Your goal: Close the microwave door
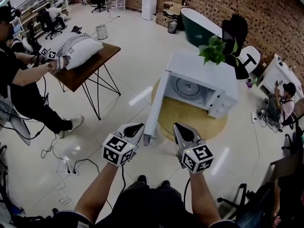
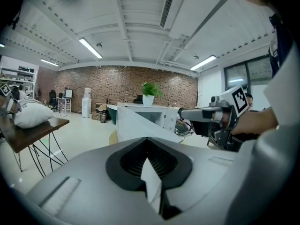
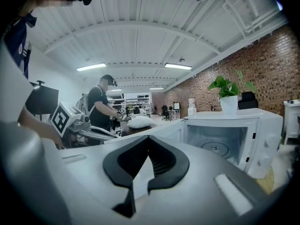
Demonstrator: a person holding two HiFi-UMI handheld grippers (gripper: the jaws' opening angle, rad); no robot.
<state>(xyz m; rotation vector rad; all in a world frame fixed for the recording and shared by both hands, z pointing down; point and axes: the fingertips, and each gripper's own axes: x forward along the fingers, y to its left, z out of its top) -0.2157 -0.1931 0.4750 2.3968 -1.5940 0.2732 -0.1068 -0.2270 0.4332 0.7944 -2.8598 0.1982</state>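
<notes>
A white microwave stands on a round wooden table with a potted plant on top. Its door is swung wide open toward me on the left, showing the cavity and glass turntable. My left gripper hovers just left of the door's free edge, jaws together and holding nothing. To the right of that edge, in front of the cavity, my right gripper is likewise shut and holds nothing. In the left gripper view the door lies just ahead.
Another person works with grippers at a wooden table bearing a pillow on the left. Cables and a power strip lie on the floor near my feet. A dark tub, chairs and a seated person are at the right.
</notes>
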